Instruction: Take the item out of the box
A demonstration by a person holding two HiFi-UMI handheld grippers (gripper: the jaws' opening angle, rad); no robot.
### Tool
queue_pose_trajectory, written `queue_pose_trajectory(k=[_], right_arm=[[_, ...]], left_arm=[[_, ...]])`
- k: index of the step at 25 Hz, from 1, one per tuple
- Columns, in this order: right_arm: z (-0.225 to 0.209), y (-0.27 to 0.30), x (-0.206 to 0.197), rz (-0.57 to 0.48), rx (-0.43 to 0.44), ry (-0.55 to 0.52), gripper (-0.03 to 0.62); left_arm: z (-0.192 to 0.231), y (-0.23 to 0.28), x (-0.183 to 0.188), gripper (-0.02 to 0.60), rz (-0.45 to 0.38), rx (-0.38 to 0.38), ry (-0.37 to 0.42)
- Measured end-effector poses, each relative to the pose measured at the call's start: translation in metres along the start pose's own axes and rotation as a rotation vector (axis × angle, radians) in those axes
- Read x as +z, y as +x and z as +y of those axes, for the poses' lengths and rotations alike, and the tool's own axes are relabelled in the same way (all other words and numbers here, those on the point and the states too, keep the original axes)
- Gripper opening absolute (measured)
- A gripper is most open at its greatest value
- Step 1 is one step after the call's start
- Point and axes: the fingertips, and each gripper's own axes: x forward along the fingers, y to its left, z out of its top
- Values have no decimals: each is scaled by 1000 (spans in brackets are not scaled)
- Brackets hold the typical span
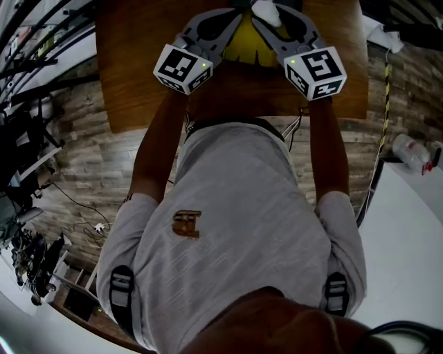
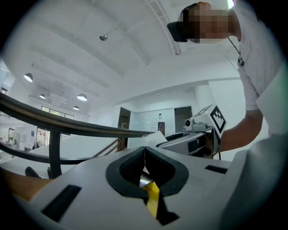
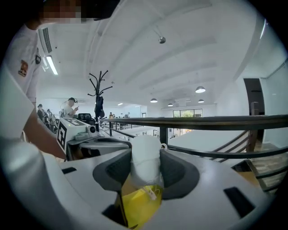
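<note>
In the head view both grippers are raised over the wooden table [image 1: 131, 76] with a yellow box [image 1: 250, 45] between them. My left gripper [image 1: 232, 22] is shut on a thin yellow edge of the box [image 2: 152, 197], its pads [image 2: 130, 164] nearly touching. My right gripper [image 1: 268, 15] is shut on a white wrapped item [image 3: 146, 158] that sticks up above its pads [image 3: 176, 167], just over the yellow box [image 3: 138, 205]. The item shows as a white lump [image 1: 266, 11]. Each gripper view shows the other gripper: the right one [image 2: 198, 134], the left one [image 3: 85, 134].
The person's torso in a light shirt [image 1: 242, 228] fills the middle of the head view. A plastic bottle [image 1: 412, 152] lies on a white surface at the right. Cables run over the wood-look floor [image 1: 76, 200] at the left. A dark railing [image 3: 216, 122] crosses behind.
</note>
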Motion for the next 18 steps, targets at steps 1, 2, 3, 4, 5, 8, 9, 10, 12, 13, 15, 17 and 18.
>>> queue_pose_trajectory(k=[1, 2, 3, 4, 5, 8, 9, 10, 12, 13, 15, 17, 18], right_arm=[[1, -3, 5, -19, -2, -3, 199], [3, -6, 9, -38, -3, -5, 199], [4, -9, 13, -57, -4, -6, 199], [5, -12, 16, -75, -4, -4, 199], [6, -15, 19, -93, -4, -2, 199], [11, -27, 27, -139, -4, 12, 199], [13, -30, 29, -154, -6, 18, 199], [15, -33, 32, -169, -8, 22, 199], [19, -40, 36, -195, -5, 22, 199], [21, -43, 38, -208, -2, 22, 199], [25, -52, 41, -237, 3, 25, 199], [29, -60, 44, -264, 7, 30, 199], [31, -64, 45, -277, 10, 35, 199]], left_arm=[[-2, 0, 3, 20, -5, -3, 3], [-4, 0, 6, 20, -10, -6, 6], [-5, 0, 8, 20, -13, -8, 8], [-7, -1, 10, 20, -17, -10, 8], [-9, -2, 11, 20, -21, -11, 8], [-16, -5, 18, 20, -32, -13, 14], [-18, -7, 21, 20, -34, -11, 16], [-19, -9, 25, 20, -35, -9, 17], [-21, -11, 33, 20, -46, -5, 15], [-23, -12, 36, 20, -53, -5, 15], [-27, -14, 43, 20, -67, -10, 20], [-32, -16, 48, 20, -79, -16, 25], [-35, -16, 50, 20, -84, -18, 25]])
